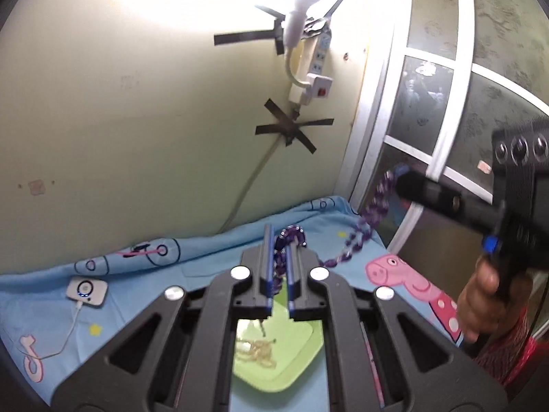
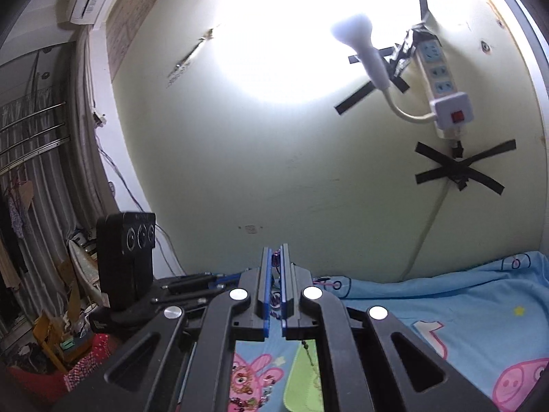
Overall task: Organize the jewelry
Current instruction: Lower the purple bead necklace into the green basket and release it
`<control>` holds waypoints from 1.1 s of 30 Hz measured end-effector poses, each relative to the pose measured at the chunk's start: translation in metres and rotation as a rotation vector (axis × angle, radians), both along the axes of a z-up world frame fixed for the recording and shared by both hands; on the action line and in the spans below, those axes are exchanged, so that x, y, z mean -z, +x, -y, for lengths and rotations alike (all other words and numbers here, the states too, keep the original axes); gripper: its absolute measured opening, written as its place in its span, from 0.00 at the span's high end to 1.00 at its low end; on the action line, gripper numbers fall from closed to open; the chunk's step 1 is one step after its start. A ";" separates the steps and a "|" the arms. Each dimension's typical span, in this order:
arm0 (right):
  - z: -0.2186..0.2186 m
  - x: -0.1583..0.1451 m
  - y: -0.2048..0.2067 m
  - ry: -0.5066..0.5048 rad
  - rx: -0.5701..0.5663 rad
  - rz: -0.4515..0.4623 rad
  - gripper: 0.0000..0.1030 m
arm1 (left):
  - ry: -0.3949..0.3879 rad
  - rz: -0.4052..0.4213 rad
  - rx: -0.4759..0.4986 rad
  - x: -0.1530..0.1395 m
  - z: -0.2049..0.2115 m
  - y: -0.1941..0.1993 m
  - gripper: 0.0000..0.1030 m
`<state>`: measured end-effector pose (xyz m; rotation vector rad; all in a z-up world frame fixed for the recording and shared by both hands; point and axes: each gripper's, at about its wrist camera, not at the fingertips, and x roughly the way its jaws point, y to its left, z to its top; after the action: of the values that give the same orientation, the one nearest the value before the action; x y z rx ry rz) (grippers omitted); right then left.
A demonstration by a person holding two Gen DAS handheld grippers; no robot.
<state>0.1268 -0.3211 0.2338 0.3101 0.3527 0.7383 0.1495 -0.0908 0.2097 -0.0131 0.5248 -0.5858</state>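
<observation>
Stretching a purple necklace (image 1: 357,240) above the bed.
Left gripper (image 1: 280,240) and right gripper (image 2: 274,257) jaws each clamp one end; green tray (image 1: 295,353) holds pale chains (image 1: 257,352).

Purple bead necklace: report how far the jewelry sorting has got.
Done: a gold chain lies on the green plastic tray. In hand: the purple bead necklace is strung between the shut left gripper and right gripper. Left: setting it down.
</observation>
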 end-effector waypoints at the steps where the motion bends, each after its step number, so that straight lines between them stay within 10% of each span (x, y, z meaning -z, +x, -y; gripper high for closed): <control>1: 0.002 0.008 0.007 0.001 0.004 -0.018 1.00 | 0.004 -0.014 -0.006 0.005 0.003 0.006 0.95; 13: -0.004 0.165 0.068 -0.064 0.039 -0.405 1.00 | 0.161 -0.357 -0.073 0.130 0.038 0.061 0.94; 19: -0.005 0.167 0.063 -0.030 0.048 -0.430 1.00 | 0.175 -0.348 -0.100 0.119 0.020 0.049 0.94; 24: -0.003 0.123 0.023 -0.006 0.067 -0.274 0.68 | 0.102 -0.246 -0.137 0.082 -0.022 0.013 0.92; 28: -0.008 0.095 -0.036 0.010 0.152 -0.076 0.19 | 0.049 -0.184 -0.195 0.072 -0.071 -0.023 0.89; 33: -0.023 0.126 -0.056 0.068 -0.029 -0.179 0.19 | 0.028 -0.193 -0.300 0.100 -0.131 -0.061 0.85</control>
<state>0.0707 -0.2978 0.1074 0.4377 0.5025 0.7539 0.0884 0.0398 0.1100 -0.1212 0.7039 -0.2847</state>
